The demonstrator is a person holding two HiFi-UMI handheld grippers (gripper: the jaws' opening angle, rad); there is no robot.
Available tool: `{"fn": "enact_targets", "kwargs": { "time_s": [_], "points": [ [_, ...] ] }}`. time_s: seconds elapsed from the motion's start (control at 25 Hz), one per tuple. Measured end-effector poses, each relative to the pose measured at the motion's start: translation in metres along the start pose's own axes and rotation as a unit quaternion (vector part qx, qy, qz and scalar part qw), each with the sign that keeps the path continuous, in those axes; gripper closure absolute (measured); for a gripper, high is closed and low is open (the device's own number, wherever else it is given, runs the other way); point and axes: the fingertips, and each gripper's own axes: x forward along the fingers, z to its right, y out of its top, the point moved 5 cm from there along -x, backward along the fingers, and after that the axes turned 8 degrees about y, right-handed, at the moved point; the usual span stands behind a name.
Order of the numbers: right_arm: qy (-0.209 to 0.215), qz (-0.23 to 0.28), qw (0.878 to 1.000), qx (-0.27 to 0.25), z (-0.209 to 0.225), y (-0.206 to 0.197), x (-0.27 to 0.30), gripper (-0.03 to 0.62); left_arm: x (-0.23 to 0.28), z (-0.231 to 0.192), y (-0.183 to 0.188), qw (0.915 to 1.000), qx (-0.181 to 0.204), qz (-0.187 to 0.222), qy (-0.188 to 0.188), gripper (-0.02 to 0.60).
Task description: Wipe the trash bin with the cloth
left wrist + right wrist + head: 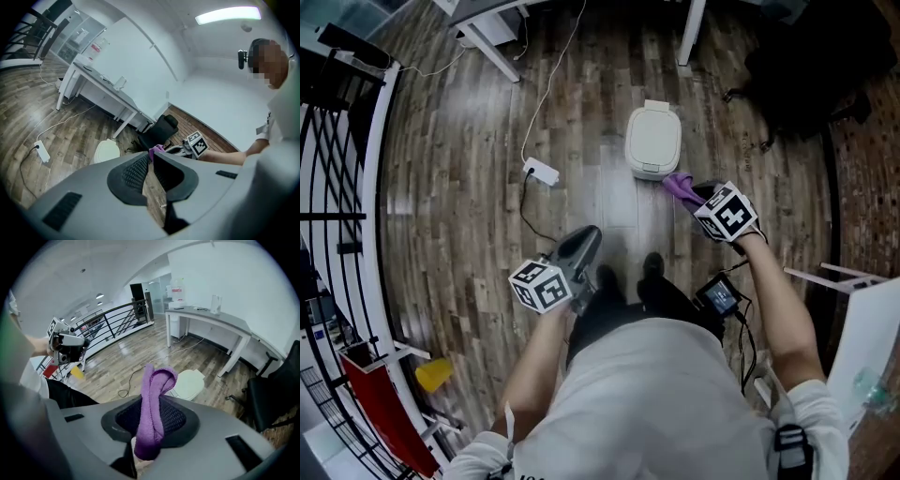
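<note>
The white trash bin (653,141) stands lid down on the wooden floor ahead of the person's feet; it also shows in the left gripper view (106,151) and the right gripper view (190,383). My right gripper (689,192) is shut on a purple cloth (678,185), just right of the bin's near corner. In the right gripper view the cloth (154,394) sticks up folded between the jaws of the right gripper (151,401). My left gripper (589,234) hangs lower left, away from the bin; its jaws (151,157) are closed with nothing in them.
A white power strip (541,171) with its cable lies left of the bin. White desk legs (492,52) stand at the back, a black office chair (806,66) at the back right. A black railing (337,216) runs along the left, with a yellow cup (434,375) near it.
</note>
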Motion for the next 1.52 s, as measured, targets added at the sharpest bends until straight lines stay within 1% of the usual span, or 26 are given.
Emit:
{"fn": "enact_targets", "kwargs": {
  "time_s": [0.2, 0.32, 0.44, 0.6, 0.76, 0.88, 0.96, 1.08, 1.36, 1.44, 1.52],
  "points": [
    [-0.075, 0.047, 0.996, 0.026, -0.016, -0.014, -0.034, 0.494, -0.016, 0.003, 0.009, 0.9987, 0.026, -0.024, -0.038, 0.548],
    [-0.121, 0.066, 0.99, 0.038, -0.04, -0.022, -0.051, 0.494, -0.034, 0.007, 0.013, 0.9958, 0.043, -0.039, -0.07, 0.548],
    [-0.164, 0.086, 0.982, 0.036, -0.061, -0.022, -0.063, 0.494, -0.056, 0.006, 0.017, 0.993, 0.056, -0.045, -0.094, 0.549],
    [-0.209, 0.113, 0.971, 0.04, -0.056, -0.021, -0.078, 0.494, -0.064, 0.007, 0.023, 0.9907, 0.075, -0.043, -0.105, 0.548],
    [-0.266, 0.124, 0.956, 0.029, -0.074, -0.025, -0.103, 0.494, -0.09, 0.01, 0.024, 0.9882, 0.091, -0.042, -0.116, 0.548],
    [-0.292, 0.14, 0.946, 0.035, -0.088, -0.027, -0.124, 0.494, -0.102, 0.012, 0.024, 0.9867, 0.097, -0.041, -0.124, 0.548],
    [-0.298, 0.158, 0.94, 0.046, -0.103, -0.029, -0.136, 0.494, -0.109, 0.014, 0.024, 0.9855, 0.099, -0.04, -0.132, 0.549],
    [-0.293, 0.195, 0.933, 0.076, -0.131, -0.032, -0.148, 0.494, -0.115, 0.021, 0.028, 0.9836, 0.101, -0.034, -0.146, 0.548],
    [-0.242, 0.298, 0.908, 0.169, -0.192, -0.039, -0.16, 0.494, -0.124, 0.053, 0.03, 0.9769, 0.109, -0.019, -0.182, 0.548],
    [-0.224, 0.319, 0.902, 0.188, -0.203, -0.043, -0.162, 0.494, -0.126, 0.062, 0.027, 0.9757, 0.111, -0.019, -0.188, 0.548],
    [-0.212, 0.329, 0.899, 0.197, -0.213, -0.047, -0.166, 0.494, -0.128, 0.071, 0.023, 0.9752, 0.111, -0.02, -0.19, 0.549]
  ]
}}
